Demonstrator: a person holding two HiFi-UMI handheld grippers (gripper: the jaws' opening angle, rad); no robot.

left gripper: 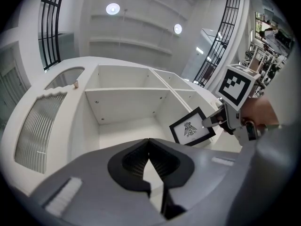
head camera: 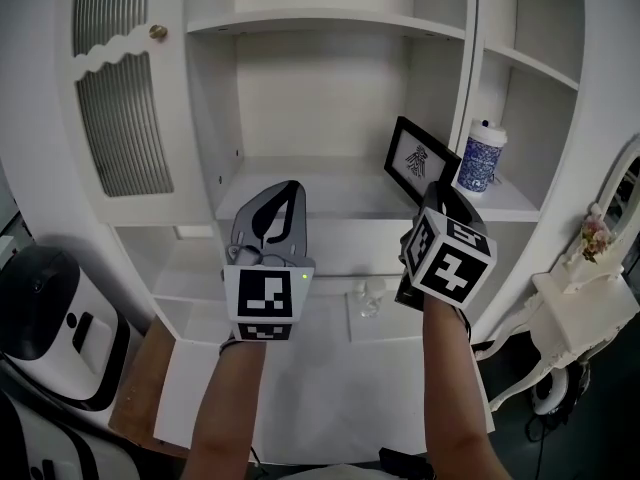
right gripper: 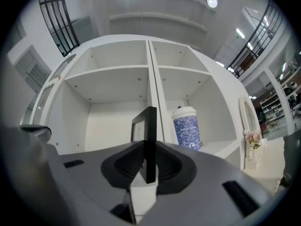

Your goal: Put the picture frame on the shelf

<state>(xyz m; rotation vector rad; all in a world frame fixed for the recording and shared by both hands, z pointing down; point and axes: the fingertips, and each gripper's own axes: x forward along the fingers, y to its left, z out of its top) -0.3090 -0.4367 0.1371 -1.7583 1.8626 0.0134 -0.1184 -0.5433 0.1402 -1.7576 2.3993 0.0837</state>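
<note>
A black picture frame with a small dark drawing on white paper hangs tilted just above the middle shelf of a white cabinet, near the upright divider. My right gripper is shut on the frame's lower right edge. In the right gripper view the frame stands edge-on, pinched between the jaws. My left gripper hovers in front of the same shelf, to the left of the frame, shut with nothing in it. From the left gripper view the picture frame and the right gripper show to the right.
A blue patterned cup with a white lid stands on the right compartment's shelf, close beyond the divider. A ribbed-glass cabinet door stands open at left. A small glass object sits on the lower counter. A white ornate side table is at right.
</note>
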